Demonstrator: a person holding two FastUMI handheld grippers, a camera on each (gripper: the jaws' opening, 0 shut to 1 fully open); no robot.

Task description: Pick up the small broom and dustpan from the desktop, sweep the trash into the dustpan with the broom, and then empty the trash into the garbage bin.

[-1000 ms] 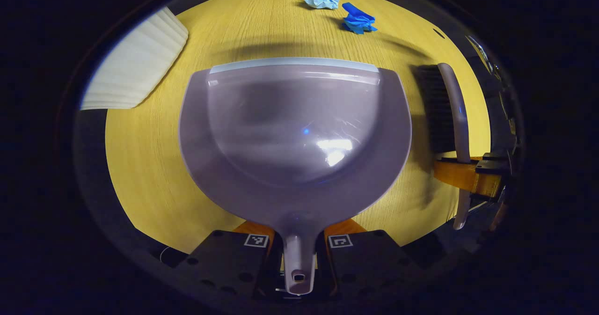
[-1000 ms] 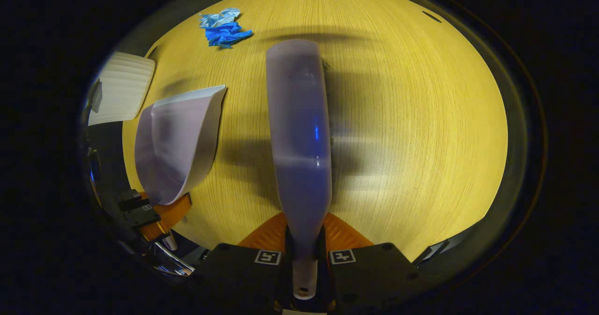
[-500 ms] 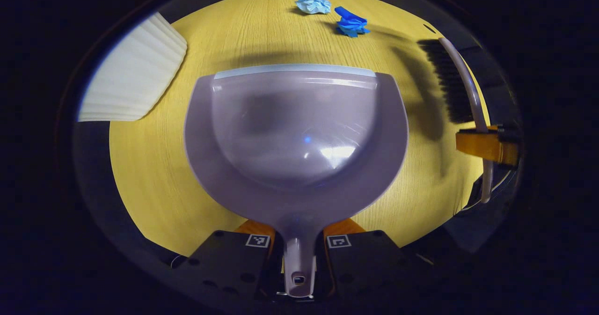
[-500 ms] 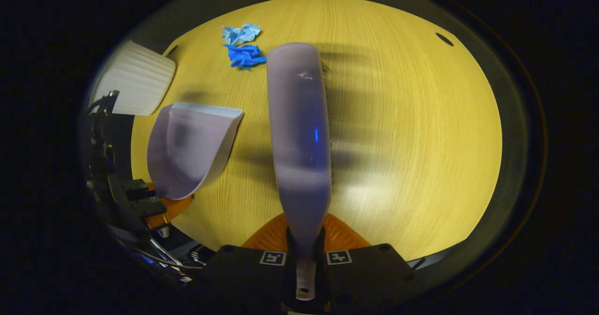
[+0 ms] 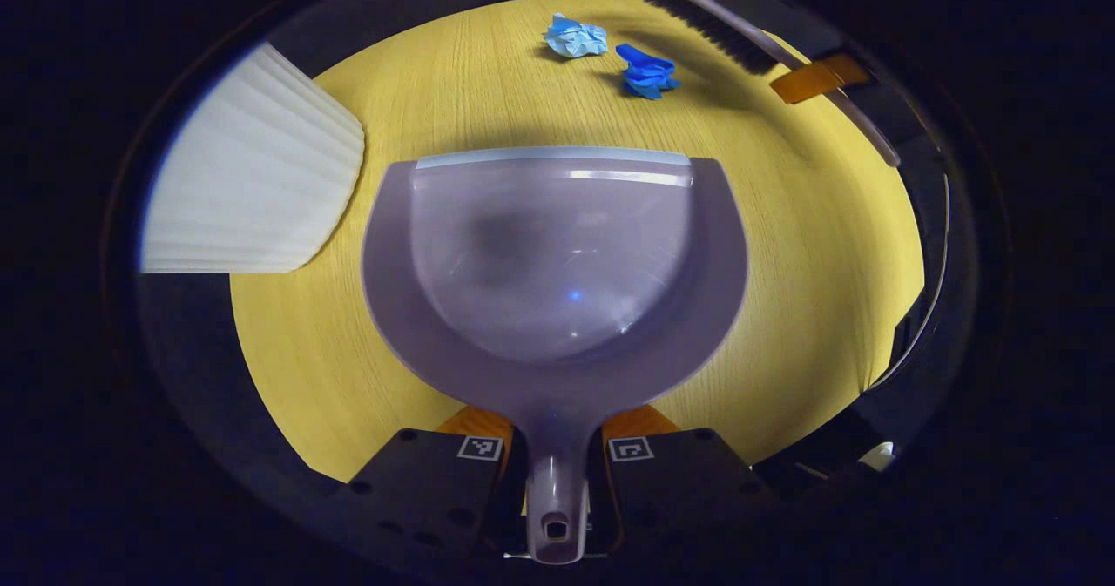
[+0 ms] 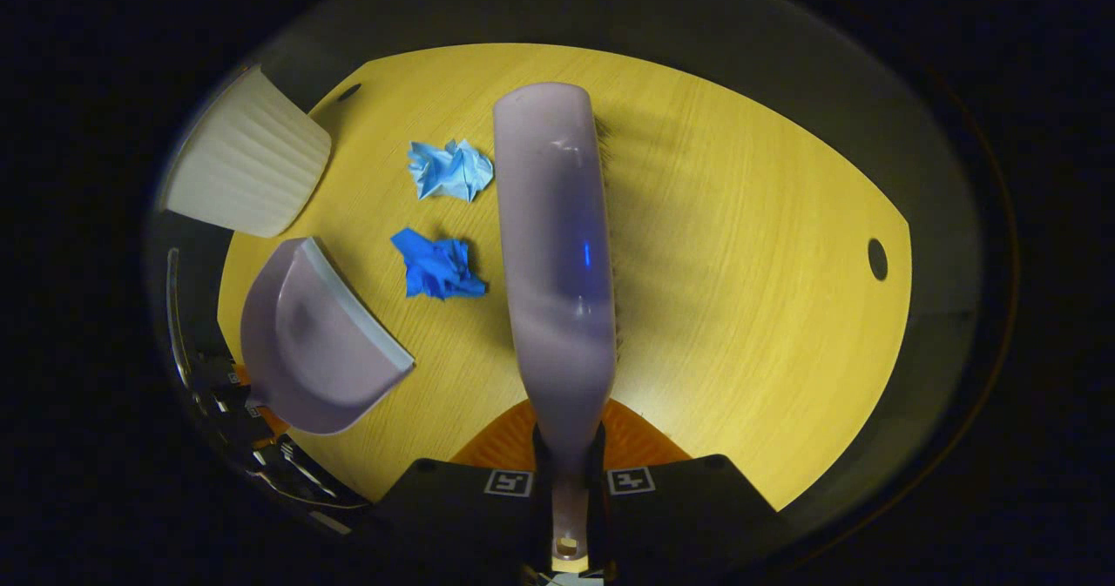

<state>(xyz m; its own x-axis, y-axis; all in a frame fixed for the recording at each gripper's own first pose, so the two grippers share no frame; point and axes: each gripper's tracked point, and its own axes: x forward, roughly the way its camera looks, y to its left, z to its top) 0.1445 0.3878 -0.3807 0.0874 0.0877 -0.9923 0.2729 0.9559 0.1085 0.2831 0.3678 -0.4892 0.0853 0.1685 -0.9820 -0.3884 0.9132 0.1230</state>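
My left gripper [image 5: 557, 455] was clamped on the dustpan [image 5: 555, 264] handle, pan over the near desktop [image 5: 810, 246]. My right gripper [image 6: 571, 481] gripped the broom [image 6: 557, 255], just right of the pale blue wad [image 6: 450, 170] and dark blue wad [image 6: 435, 266]. The white bin [image 5: 253, 190] stood far left.

We lose the broom [image 6: 557, 246] bristles beneath its back; the white ribbed bin [image 5: 253, 190] is cut off at the view's edge.
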